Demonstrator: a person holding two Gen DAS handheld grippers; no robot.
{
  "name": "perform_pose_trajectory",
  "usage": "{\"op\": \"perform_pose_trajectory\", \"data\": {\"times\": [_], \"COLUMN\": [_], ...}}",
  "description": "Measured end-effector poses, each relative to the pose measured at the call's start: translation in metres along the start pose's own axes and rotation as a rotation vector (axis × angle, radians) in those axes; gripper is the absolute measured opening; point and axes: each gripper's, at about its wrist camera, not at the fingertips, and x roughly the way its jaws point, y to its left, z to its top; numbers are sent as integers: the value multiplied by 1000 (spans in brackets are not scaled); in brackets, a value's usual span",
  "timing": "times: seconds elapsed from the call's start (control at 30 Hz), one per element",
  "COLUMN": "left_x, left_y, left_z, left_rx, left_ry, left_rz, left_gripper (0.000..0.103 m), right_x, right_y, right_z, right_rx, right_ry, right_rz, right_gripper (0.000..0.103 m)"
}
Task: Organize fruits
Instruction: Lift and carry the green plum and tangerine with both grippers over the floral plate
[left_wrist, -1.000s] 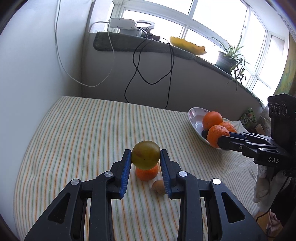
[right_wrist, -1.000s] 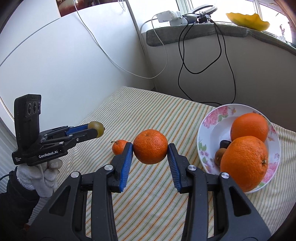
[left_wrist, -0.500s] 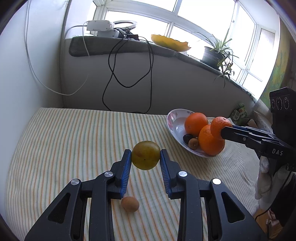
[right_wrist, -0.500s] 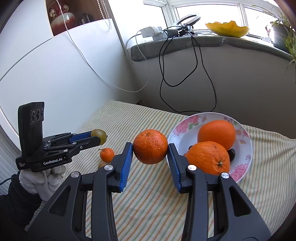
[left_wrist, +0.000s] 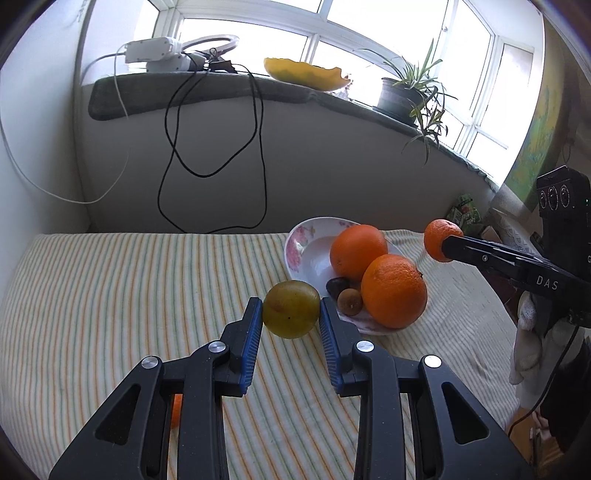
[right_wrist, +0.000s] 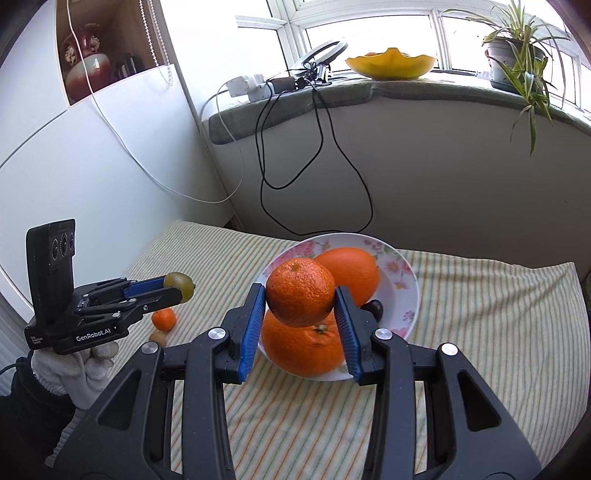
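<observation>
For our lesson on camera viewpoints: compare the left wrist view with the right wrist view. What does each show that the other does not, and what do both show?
Only the left wrist view shows the small brown fruit on the plate and the green packet beyond the table.

Only the right wrist view shows the red vase on a shelf, the small tangerine in full on the striped cloth, and the pale nut-like fruit beside it.

Both show the floral plate with two large oranges, the left gripper holding the greenish-yellow fruit, the right gripper holding a mandarin, and the potted plant.

Yellow-green plum (left_wrist: 291, 308) aloft, tangerine (right_wrist: 300, 297) aloft above floral plate (right_wrist: 410, 280) holding two oranges (right_wrist: 351, 271)
</observation>
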Motion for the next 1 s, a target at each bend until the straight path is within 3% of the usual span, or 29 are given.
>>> {"op": "perform_pose_trajectory", "data": {"times": [0.37, 1.0], "left_x": [21, 52], "left_y": [-13, -22], "left_z": [6, 14], "left_rx": [12, 39], "left_ry": [21, 62], "left_rz": [-19, -22], "left_gripper": [30, 30], "right_x": [10, 37], "right_y": [-37, -59], "right_z": [-6, -16], "right_rx": [57, 99], "right_ry": [20, 72], "right_rz": [-49, -54], "right_gripper": [40, 40]}}
